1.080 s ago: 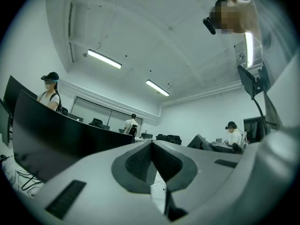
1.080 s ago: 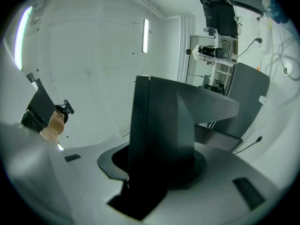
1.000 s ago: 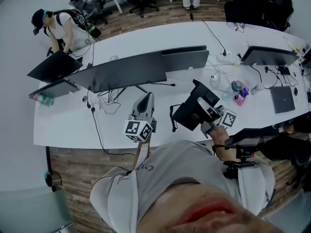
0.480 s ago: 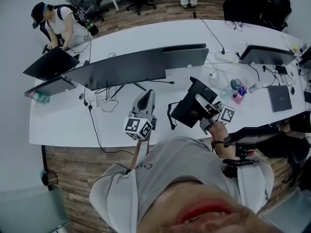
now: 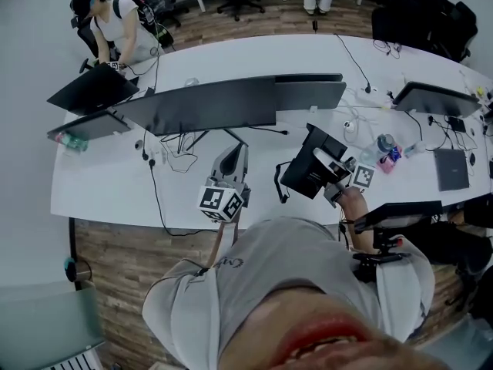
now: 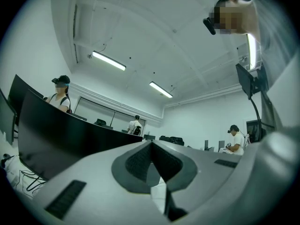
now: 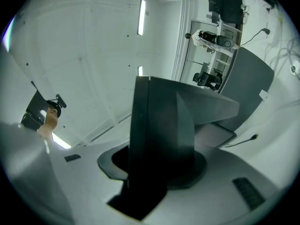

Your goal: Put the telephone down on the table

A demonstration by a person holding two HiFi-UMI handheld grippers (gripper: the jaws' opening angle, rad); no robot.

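R gripper (image 5: 322,166) is clamped on the black telephone (image 5: 302,177), jaws mid-width around its body. Phone is tilted and looks just off the white table (image 5: 100,199), near the front edge, cord (image 5: 277,190) hanging. L gripper (image 5: 233,154) has jaws together w/ nothing in them (idle, pointing up). To do it well: level the base, lower w/o trapping the cord, let go once it sits flat. Containers: 1 bottle (image 5: 384,143) further right on the table, contents can't tell.
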